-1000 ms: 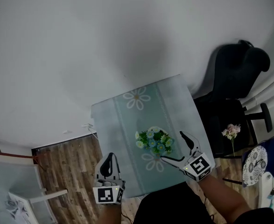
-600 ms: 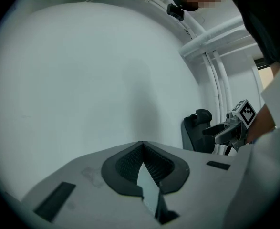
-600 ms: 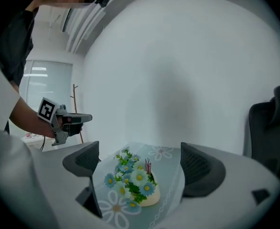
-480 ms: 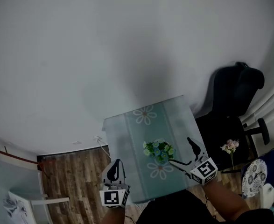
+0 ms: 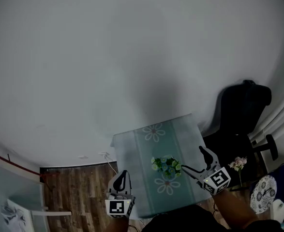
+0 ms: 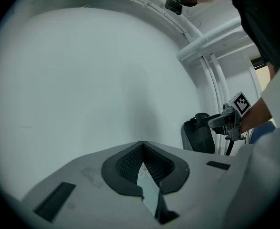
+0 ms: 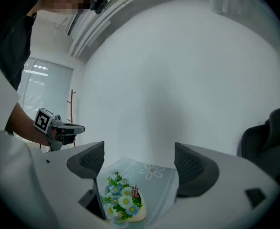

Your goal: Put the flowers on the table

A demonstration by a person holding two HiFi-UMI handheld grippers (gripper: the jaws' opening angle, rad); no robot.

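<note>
A small cream pot of blue, white and green flowers (image 5: 167,165) stands on the table (image 5: 132,149) with a teal floral cloth. The pot also shows low in the right gripper view, as flowers (image 7: 122,202) on the table (image 7: 161,182). My right gripper (image 5: 194,159) hovers just right of the pot, open, apart from it. Its jaws have just been closing a little, with nothing between them (image 7: 140,159). My left gripper (image 5: 122,177) hangs off the table's near left corner, shut and holding nothing; its pads meet at the tips (image 6: 142,147).
A black office chair (image 5: 243,110) stands right of the table. A stem of pink flowers (image 5: 238,164) rises beside it, with a patterned round cushion (image 5: 263,185) further right. A plain white wall fills the background. Wooden floor (image 5: 79,187) lies to the left.
Both grippers have risen, the right one more, lifting away from the flower pot. The head view has tilted up, so the table and flowers sit lower and smaller.
</note>
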